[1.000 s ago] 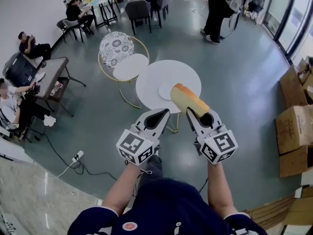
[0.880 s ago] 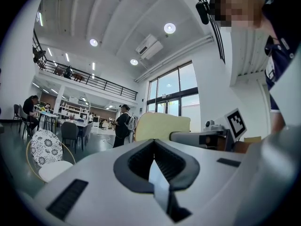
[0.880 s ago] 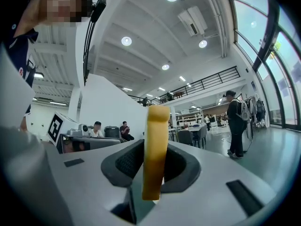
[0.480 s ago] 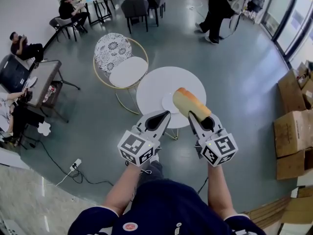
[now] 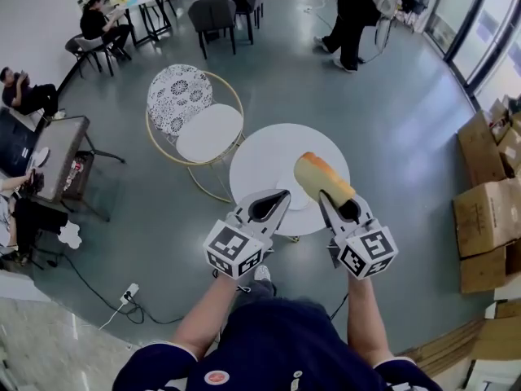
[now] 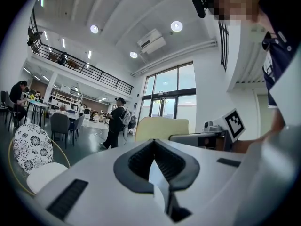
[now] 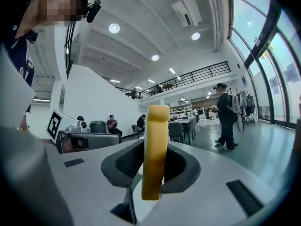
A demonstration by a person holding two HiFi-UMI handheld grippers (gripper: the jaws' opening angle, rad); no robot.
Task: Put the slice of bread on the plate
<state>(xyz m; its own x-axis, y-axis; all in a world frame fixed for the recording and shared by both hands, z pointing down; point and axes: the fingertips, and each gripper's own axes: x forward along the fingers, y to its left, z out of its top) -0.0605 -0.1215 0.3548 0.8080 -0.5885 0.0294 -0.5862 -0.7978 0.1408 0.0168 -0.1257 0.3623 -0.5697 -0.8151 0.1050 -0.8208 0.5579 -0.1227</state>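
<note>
plate (image 5: 286, 188) part-hidden by bread (image 5: 323, 177), boxes (image 5: 487, 218) cropped

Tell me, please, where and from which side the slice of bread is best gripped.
Grip the slice of bread across its two broad flat faces near one end, coming in along its length, as the right gripper does now. It is thin and stands on edge, so the pads likely seat flat.

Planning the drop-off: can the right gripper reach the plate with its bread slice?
Probably yes. The right gripper, shut on the bread slice, is over the round table, the plate just below its tip. Nothing shows between them, and the left gripper is alongside.
</note>
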